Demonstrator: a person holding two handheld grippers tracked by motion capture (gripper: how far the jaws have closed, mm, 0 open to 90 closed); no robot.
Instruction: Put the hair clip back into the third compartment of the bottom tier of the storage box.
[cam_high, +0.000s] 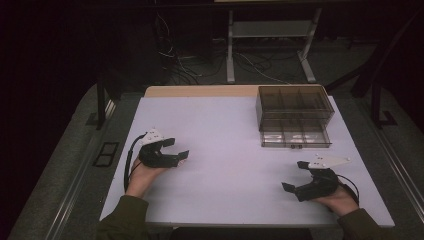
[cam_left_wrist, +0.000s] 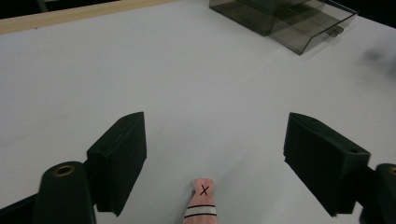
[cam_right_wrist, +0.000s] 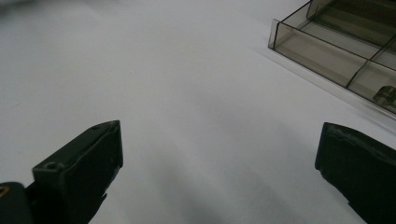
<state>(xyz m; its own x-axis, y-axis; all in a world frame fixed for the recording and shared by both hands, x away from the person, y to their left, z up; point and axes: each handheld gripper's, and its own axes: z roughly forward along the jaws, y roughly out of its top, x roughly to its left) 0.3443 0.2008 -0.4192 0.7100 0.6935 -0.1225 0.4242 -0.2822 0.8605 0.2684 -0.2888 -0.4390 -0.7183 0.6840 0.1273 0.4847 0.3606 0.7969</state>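
Cataloguing from the left gripper outward, with the drawer box as landmark:

Left gripper (cam_left_wrist: 210, 163): jaws apart, nothing pressed between the pads; it lies low over the table, well to the near-left of the drawer box, jaws pointing toward it.

Pink piece (cam_left_wrist: 201, 205): a small pink item with a black X and dark bands, lying on the table between the left gripper's jaws, close to the gripper body and touching neither pad. In the high view a speck of pink shows at that gripper's tips. The jaws straddle it, which reads as set for a pick.

Left hand (cam_high: 145, 175): wrapped around the gripper from below, sleeve entering at the near edge.

Right gripper (cam_high: 299, 176): jaws wide apart with bare table between them; it sits just near of the drawer box, a little to its right, jaws facing inward. Judged to be waiting its turn.

Right hand (cam_high: 340, 200): holding that gripper low, close to the near edge.

Drawer box (cam_high: 294, 116): smoky clear plastic, at the far-right of the table; its lower drawer is pulled out toward the person, divided into compartments, one holding a small pale item I cannot identify. Probably the destination.

Table (cam_high: 225, 130): white top; a wooden strip runs along the far edge, left of the drawer box.

Obstacles: nothing lies between the pink piece and the drawer box; the right gripper stands near the drawer front and could crowd an approach.

Beyond: metal frame legs and loose cables on the floor behind the drawer box.
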